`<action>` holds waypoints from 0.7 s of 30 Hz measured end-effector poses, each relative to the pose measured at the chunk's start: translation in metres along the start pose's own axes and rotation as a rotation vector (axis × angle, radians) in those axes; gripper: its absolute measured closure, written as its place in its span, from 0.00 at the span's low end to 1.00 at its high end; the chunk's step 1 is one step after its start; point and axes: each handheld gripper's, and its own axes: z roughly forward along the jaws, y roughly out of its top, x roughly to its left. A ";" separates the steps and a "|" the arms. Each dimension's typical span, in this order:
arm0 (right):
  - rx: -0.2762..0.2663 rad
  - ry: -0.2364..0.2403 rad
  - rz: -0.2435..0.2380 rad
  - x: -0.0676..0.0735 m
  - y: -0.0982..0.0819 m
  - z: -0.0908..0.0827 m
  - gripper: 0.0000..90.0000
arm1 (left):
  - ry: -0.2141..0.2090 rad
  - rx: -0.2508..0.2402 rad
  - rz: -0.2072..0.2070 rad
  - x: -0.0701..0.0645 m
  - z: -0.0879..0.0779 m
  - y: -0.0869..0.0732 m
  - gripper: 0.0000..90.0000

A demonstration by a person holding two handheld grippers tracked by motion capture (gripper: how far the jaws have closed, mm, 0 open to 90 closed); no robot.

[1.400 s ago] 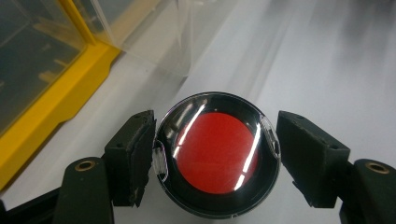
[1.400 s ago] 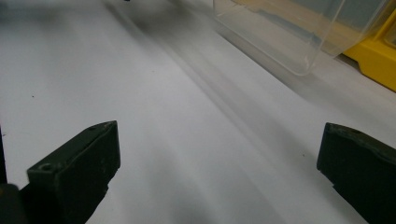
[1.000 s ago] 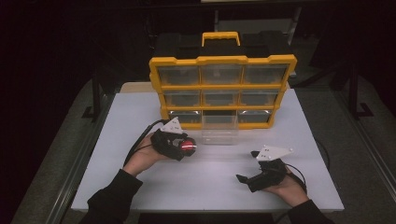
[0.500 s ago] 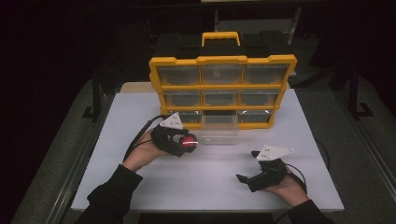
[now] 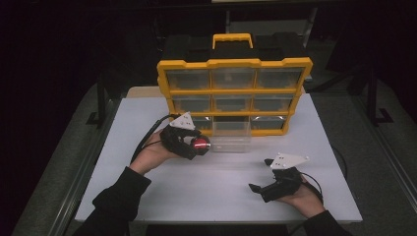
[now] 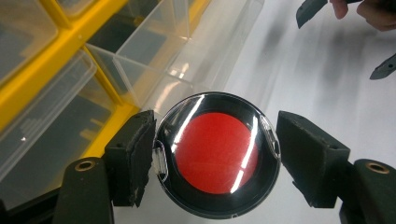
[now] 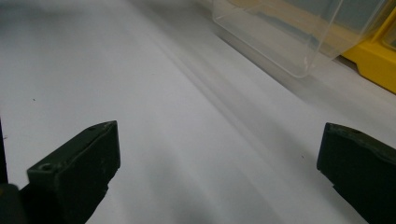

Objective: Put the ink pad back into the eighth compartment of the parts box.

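A round, glossy black-rimmed case with a clear lid and red centre [image 6: 217,161] is held across its rim by the left gripper [image 5: 189,142], beside the pulled-out clear plastic drawer [image 5: 231,143] of the yellow organiser [image 5: 235,91]. It looks light, rigid and slippery (edge grip advised). The right gripper [image 5: 268,184] rests on the white bench [image 5: 216,182], jaws apart, empty.

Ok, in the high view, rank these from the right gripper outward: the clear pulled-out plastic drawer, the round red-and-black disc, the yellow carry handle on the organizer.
From the right gripper, low on the table's right:
1. Clear pulled-out plastic drawer, up and left, at the yellow organizer's bottom middle slot.
2. Round red-and-black disc, farther left, between the left gripper's jaws; close to the drawer's distance.
3. Yellow carry handle, at the top, plainly farthest.
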 end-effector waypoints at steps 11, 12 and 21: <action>-0.003 0.000 0.000 0.000 0.000 0.000 0.00 | -0.003 -0.015 0.013 0.006 -0.001 0.016 0.33; -0.003 0.000 0.000 0.000 0.000 0.000 0.00 | -0.003 -0.016 0.014 0.007 -0.001 0.017 0.33; -0.004 -0.001 -0.001 0.000 0.000 -0.001 0.00 | -0.007 -0.020 0.028 0.011 0.001 0.033 0.33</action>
